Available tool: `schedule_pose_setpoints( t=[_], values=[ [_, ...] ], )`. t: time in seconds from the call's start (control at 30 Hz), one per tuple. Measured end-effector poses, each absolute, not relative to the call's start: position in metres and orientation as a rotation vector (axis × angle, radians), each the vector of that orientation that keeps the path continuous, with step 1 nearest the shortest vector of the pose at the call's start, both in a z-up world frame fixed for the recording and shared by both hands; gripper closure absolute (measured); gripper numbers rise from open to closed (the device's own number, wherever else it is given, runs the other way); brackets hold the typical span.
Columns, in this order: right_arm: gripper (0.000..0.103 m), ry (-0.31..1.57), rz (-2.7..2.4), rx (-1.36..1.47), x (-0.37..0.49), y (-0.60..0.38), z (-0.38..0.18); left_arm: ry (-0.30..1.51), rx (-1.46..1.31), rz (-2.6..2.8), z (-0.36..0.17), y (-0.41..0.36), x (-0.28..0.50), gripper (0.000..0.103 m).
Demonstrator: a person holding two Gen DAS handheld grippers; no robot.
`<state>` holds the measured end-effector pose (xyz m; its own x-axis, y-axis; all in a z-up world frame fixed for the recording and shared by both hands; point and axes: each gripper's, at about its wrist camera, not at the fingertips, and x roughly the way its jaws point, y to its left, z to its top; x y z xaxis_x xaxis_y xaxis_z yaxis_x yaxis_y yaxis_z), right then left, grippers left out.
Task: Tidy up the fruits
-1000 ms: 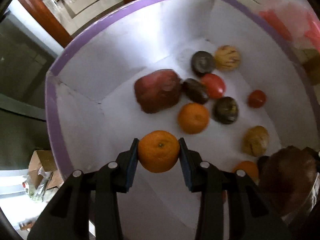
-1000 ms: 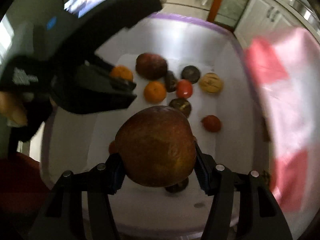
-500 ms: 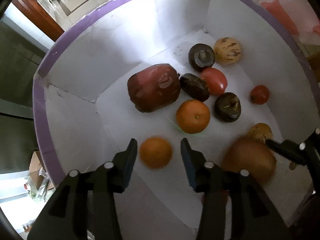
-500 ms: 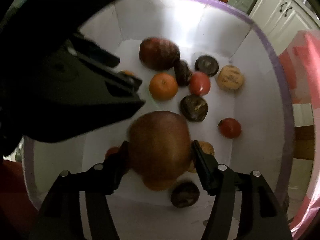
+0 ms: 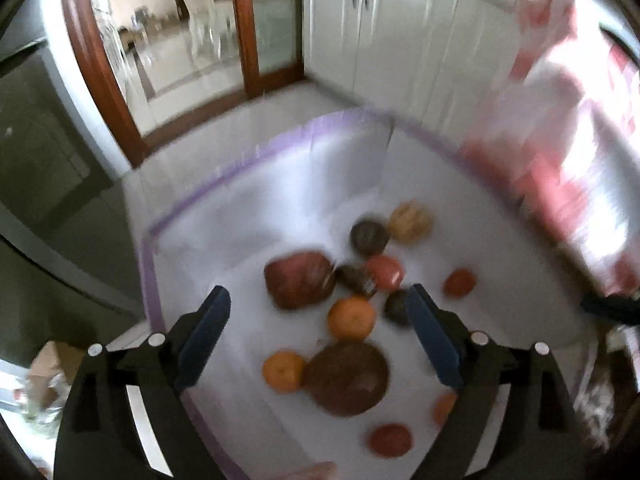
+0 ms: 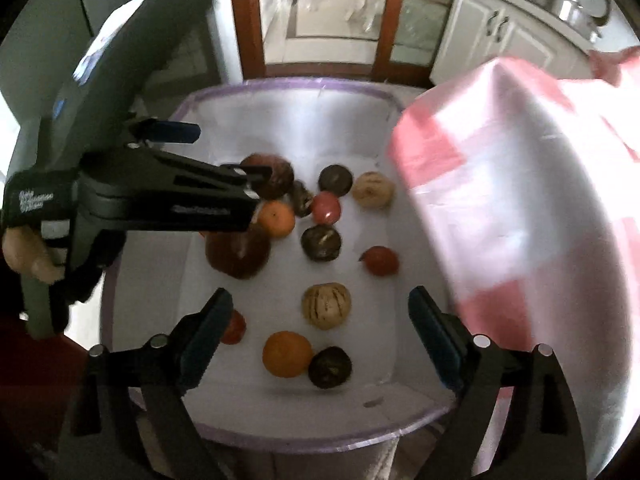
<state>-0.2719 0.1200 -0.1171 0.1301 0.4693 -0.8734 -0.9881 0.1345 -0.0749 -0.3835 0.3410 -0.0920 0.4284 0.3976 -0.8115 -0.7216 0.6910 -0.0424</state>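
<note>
Hovering over the white box (image 6: 280,428) with the purple rim, both claws are opening wide and neither is holding anything. The left claw (image 5: 316,336) is spreading its blue pads above the fruit, nothing between them but air. The right claw (image 6: 320,334) is doing the same, empty, looking down on the lot.

The fruits are all lying on the box floor: a big reddish-brown fruit (image 5: 346,378) touching a small orange (image 5: 282,371), another orange (image 6: 287,354) just beside a dark round fruit (image 6: 330,367), a pale striped fruit (image 6: 326,306) near the middle, and red tomatoes (image 6: 379,260) scattered about.

Now the risks, as I'm judging them: those round fruits are sitting loose, so a nudge from a descending pad could be sending them rolling into their neighbours. The pink-checked cloth (image 6: 520,220) is hanging close over the box's right wall and might be snagging the right claw. The two claws are working close together and could be clashing.

As for writing, there are pale letters on the left claw's body (image 6: 36,202), too blurred to read.
</note>
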Motion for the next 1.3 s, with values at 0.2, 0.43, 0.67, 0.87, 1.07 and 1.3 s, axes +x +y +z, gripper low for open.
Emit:
schedule_pose_setpoints(
  t=[0.2,0.43,0.67,0.87,1.07,1.3],
  values=[
    [0.016,0.778,1.208,-0.776,-0.272,0.117,-0.105,0.751,-0.394,0.838,-0.066,0.339,-0.386,0.001],
    [0.016,0.803,1.166,-0.805,-0.273,0.122,-0.122,0.854,-0.429,0.826,-0.075,0.35,-0.383,0.001],
    [0.016,0.87,1.115,-0.789,-0.261,0.125,-0.134,0.886,-0.428,0.776,-0.092,0.341,-0.382,0.001],
    [0.016,0.889,1.11,-0.794,-0.259,0.126,-0.138,0.9,-0.431,0.757,-0.095,0.337,-0.381,0.001],
    [0.016,0.89,1.112,-0.795,-0.26,0.125,-0.138,0.901,-0.432,0.755,-0.096,0.337,-0.38,0.001],
    [0.016,0.895,1.115,-0.796,-0.26,0.125,-0.14,0.906,-0.43,0.749,-0.096,0.338,-0.38,0.001]
  ],
)
